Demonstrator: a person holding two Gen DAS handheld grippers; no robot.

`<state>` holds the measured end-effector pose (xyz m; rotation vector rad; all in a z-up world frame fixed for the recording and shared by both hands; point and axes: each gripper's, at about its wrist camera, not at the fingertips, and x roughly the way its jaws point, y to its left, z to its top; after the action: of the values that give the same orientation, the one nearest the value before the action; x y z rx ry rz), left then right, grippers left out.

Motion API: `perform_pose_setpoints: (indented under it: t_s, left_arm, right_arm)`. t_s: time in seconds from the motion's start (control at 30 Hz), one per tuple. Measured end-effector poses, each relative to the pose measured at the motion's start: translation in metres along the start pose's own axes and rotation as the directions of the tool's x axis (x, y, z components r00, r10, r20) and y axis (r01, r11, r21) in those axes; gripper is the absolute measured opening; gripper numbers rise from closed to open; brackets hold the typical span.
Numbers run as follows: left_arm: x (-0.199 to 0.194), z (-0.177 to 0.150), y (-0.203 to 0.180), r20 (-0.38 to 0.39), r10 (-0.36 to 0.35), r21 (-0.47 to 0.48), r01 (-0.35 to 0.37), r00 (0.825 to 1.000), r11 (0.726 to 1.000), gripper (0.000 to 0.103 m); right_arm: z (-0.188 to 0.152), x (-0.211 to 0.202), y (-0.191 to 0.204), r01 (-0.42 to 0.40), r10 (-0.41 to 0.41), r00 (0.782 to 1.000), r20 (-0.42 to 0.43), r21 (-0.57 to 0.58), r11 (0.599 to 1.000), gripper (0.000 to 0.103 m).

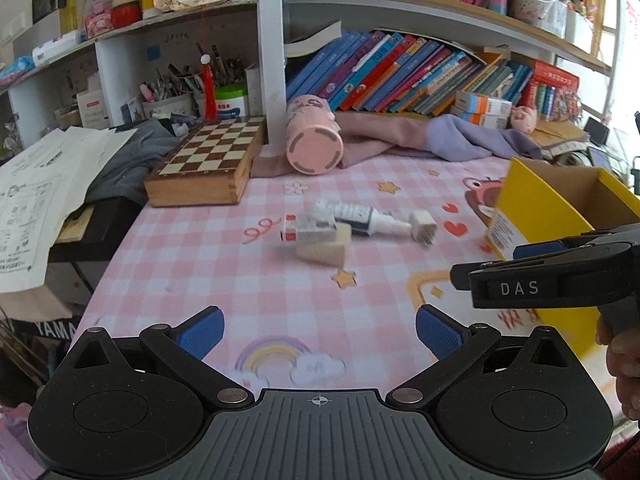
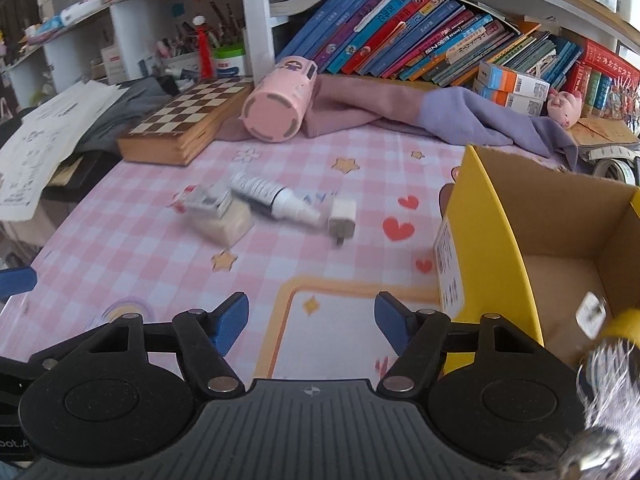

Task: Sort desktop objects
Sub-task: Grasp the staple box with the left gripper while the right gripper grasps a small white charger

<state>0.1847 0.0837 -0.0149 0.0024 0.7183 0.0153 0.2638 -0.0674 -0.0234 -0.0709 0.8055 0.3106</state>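
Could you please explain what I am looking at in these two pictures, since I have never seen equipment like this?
There is no robot here: a person holds a two-finger tool in each hand, and each tool carries a wide-angle camera looking forward along its fingers. One picture comes from the left gripper, the other from the right gripper; the black parts with blue pads at the bottom are the tools' fingers. Both stand open with nothing between the pads.

On the pink checked tablecloth lies a small blurred heap: a white and dark tube-shaped bottle, a small printed box, a beige wedge-shaped block and a small white cube-shaped plug. To the right stands an open yellow cardboard box with a small white item inside. Behind lie a pink cylindrical cup on its side and a wooden chessboard box.
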Motion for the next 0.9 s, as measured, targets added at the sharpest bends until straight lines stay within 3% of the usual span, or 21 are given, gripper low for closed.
perform_pose_setpoints:
  t_s: [0.37, 0.6, 0.9]
  left_arm:
    - [0.069, 0.039, 0.007, 0.016, 0.024, 0.007, -0.024, 1.0, 1.0, 0.101]
    - [0.108, 0.051, 0.007, -0.011, 0.041, 0.005, -0.041, 0.999, 0.999, 0.097]
    - [0.133, 0.055, 0.009, -0.047, 0.055, -0.017, -0.056, 0.997, 0.998, 0.081]
  right_arm:
    - [0.055, 0.066, -0.018, 0.028, -0.023, 0.999, -0.049, 0.107, 0.994, 0.049]
    - [0.067, 0.104, -0.023, 0.055, -0.044, 0.994, -0.096, 0.113, 0.992, 0.038]
    - [0.066, 0.127, -0.027, 0.061, -0.047, 0.99, -0.131, 0.111, 0.992, 0.03]
